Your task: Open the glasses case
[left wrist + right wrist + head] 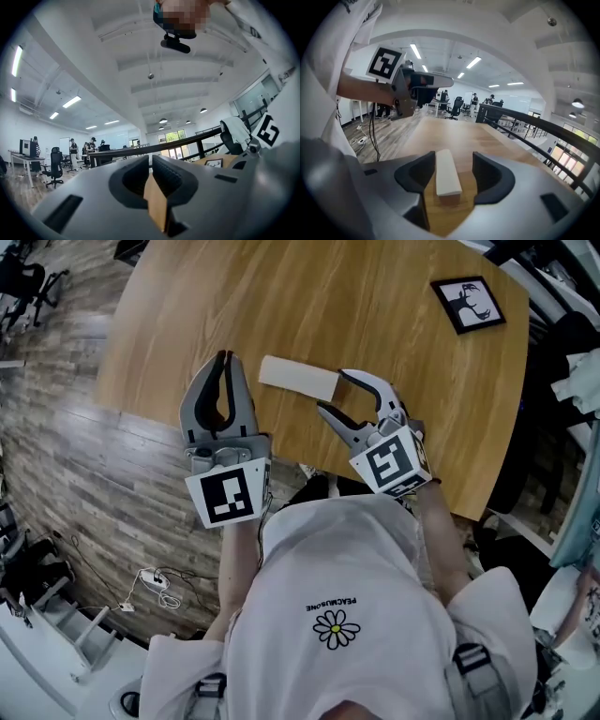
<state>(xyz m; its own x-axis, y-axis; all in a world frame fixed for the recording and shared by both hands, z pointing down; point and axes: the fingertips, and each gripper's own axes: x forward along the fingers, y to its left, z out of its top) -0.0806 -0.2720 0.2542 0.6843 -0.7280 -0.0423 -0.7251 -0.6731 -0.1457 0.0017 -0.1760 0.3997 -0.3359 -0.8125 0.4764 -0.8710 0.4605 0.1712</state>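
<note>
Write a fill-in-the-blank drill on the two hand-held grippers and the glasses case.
The left hand-held gripper has its jaws ____.
The right hand-held gripper has its jaws ____.
The cream rectangular glasses case lies on the wooden table with one end ____ the right jaws, untouched by them.
Missing words: shut; open; between.

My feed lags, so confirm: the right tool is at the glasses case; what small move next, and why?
Probably close the right tool on the glasses case: its end lies between the open jaws, ungripped, and the shut left tool holds nothing.
</note>
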